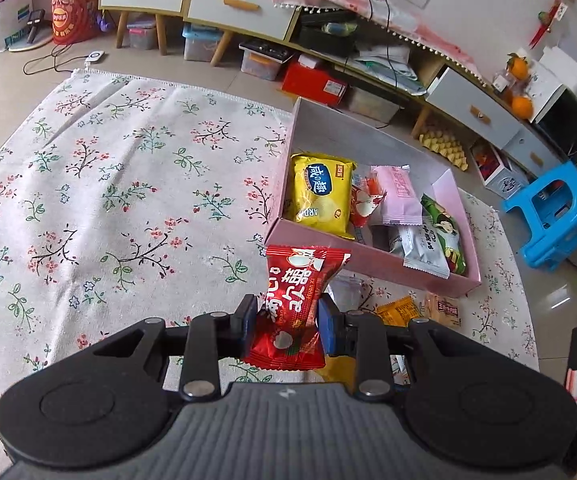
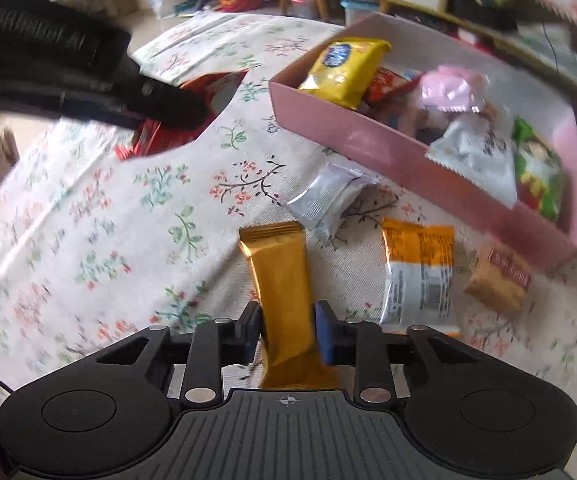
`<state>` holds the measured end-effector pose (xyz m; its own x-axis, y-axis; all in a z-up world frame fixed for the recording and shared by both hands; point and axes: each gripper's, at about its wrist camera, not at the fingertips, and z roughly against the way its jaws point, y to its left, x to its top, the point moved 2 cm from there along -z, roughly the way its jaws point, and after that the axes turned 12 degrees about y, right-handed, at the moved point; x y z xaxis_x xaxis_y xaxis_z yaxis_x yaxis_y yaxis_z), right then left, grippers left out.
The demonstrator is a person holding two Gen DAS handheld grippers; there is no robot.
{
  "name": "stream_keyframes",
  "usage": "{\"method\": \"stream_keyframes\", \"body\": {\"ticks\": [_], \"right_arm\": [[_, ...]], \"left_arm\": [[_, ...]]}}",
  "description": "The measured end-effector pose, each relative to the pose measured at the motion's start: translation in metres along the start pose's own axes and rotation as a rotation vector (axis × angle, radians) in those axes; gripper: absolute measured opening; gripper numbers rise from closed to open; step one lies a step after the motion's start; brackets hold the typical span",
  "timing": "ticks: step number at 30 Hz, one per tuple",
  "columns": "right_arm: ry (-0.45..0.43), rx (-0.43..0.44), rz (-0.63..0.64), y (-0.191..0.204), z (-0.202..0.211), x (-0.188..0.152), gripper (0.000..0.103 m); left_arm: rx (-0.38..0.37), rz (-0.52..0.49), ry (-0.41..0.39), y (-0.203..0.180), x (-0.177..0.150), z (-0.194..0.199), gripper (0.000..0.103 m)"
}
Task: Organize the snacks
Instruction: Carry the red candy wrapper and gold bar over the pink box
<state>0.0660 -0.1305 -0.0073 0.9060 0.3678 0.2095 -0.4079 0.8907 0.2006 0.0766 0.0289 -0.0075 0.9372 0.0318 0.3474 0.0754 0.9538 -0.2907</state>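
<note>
While the left tool [image 1: 287, 318] pinches a red packet [image 1: 292, 312], the right tool [image 2: 287, 330] (equally closed) grips a gold bar [image 2: 280, 284].

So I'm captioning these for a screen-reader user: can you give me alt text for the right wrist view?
The right gripper grips a gold snack bar above a floral cloth. Ahead lie a silver packet, an orange packet and a small tan packet, beside a pink box of snacks. The left gripper, upper left, holds a red packet.

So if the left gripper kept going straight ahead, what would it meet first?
Probably the near wall of the pink box, just beyond the red snack packet that the left gripper holds, though depth is unclear.
</note>
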Motion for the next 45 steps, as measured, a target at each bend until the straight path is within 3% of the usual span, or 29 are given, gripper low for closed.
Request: {"method": "stream_keyframes", "body": {"ticks": [3, 7, 9, 26, 36, 41, 45], "right_arm": [[-0.001, 0.008, -0.062, -0.003, 0.004, 0.001, 0.028], [-0.061, 0.135, -0.175, -0.015, 0.027, 0.002, 0.028], [-0.1, 0.152, -0.197, -0.017, 0.038, 0.0, 0.028], [-0.274, 0.117, -0.501, -0.073, 0.071, -0.004, 0.028], [-0.338, 0.064, -0.622, -0.115, 0.072, 0.012, 0.028], [-0.372, 0.059, -0.675, -0.14, 0.071, 0.021, 0.028], [-0.37, 0.023, -0.678, -0.148, 0.063, 0.032, 0.028]], "left_arm": [[-0.002, 0.006, 0.002, 0.001, 0.0, 0.0, 0.029], [-0.001, 0.01, -0.004, 0.002, 0.001, 0.001, 0.029], [0.002, 0.01, -0.003, 0.002, 0.001, 0.001, 0.029], [-0.034, 0.007, -0.062, -0.004, 0.013, 0.001, 0.029], [-0.092, -0.112, -0.112, -0.031, 0.03, -0.015, 0.029], [-0.146, -0.121, -0.098, -0.043, 0.045, -0.025, 0.029], [-0.148, -0.138, -0.093, -0.057, 0.051, -0.035, 0.029]]}}
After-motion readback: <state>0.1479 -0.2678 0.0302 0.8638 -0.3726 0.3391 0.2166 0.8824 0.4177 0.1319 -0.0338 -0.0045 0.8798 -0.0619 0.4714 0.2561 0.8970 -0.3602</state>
